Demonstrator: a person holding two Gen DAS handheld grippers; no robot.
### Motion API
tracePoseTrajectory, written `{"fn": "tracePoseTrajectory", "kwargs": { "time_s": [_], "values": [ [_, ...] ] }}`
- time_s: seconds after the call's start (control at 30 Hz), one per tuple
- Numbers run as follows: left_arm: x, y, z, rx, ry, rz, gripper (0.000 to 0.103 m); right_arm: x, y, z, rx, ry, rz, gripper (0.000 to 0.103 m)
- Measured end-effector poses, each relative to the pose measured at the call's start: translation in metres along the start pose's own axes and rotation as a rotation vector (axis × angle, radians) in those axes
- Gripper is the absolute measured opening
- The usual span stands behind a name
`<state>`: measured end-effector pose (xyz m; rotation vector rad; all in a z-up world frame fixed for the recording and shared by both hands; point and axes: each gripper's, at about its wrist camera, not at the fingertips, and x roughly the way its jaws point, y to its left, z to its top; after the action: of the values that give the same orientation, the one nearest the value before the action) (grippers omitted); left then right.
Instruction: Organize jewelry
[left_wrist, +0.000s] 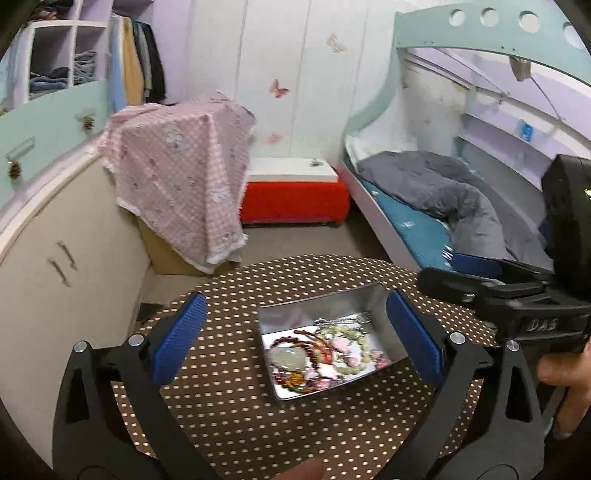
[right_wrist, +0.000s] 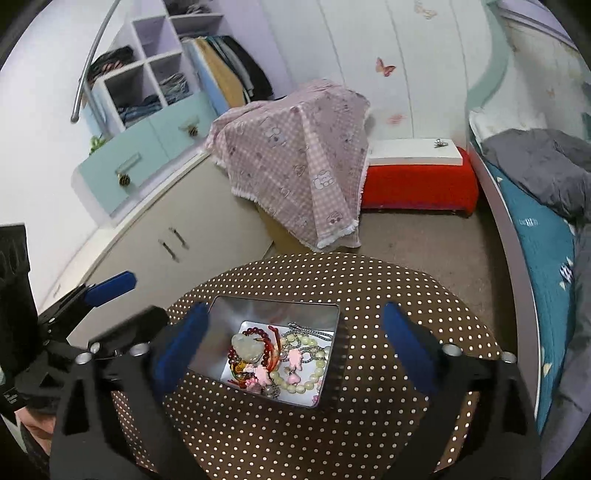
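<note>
A silver metal tin (left_wrist: 373, 299) (right_wrist: 236, 306) sits on a round brown polka-dot table (left_wrist: 229, 387) (right_wrist: 369, 398). It holds tangled jewelry (left_wrist: 321, 354) (right_wrist: 280, 362): a dark red bead bracelet, a pale green stone, cream pearl beads, pink charms and a silver chain. My left gripper (left_wrist: 295, 332) is open and empty, its blue pads either side of the tin. My right gripper (right_wrist: 295, 347) is open and empty, also hovering above the tin. Each gripper shows at the edge of the other's view.
A box draped in pink checked cloth (left_wrist: 177, 184) (right_wrist: 295, 158) stands behind the table. A cream cabinet (left_wrist: 55, 277) (right_wrist: 177, 236) is on the left, a red bench (left_wrist: 295, 199) (right_wrist: 417, 184) at the back, and a bed with a grey duvet (left_wrist: 443, 199) (right_wrist: 535, 170) on the right.
</note>
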<state>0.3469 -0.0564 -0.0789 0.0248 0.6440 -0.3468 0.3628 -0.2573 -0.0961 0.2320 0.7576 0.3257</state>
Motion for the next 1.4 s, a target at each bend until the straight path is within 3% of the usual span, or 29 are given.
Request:
{"fn": "tracePoseTrajectory", "kwargs": {
  "time_s": [0.27,0.6,0.83,1.1,1.4],
  "values": [
    [-0.044,0.012,-0.001,-0.035,-0.090,0.128,0.096,-0.024,0.010,-0.002,0.004,-0.041,-0.029,0.095],
    [-0.111,0.012,-0.008,-0.044,-0.204,0.235,0.096,-0.080,0.053,-0.010,-0.054,-0.142,-0.067,0.095],
    [-0.161,-0.005,-0.030,-0.013,-0.294,0.292,0.097,-0.118,0.083,-0.038,-0.120,-0.217,-0.132,0.095],
    [-0.198,-0.026,-0.060,-0.005,-0.360,0.308,0.097,-0.152,0.107,-0.083,-0.166,-0.298,-0.241,0.095],
    [-0.234,-0.047,-0.086,-0.007,-0.410,0.342,0.097,-0.187,0.121,-0.124,-0.171,-0.380,-0.275,0.095]
  ]
}}
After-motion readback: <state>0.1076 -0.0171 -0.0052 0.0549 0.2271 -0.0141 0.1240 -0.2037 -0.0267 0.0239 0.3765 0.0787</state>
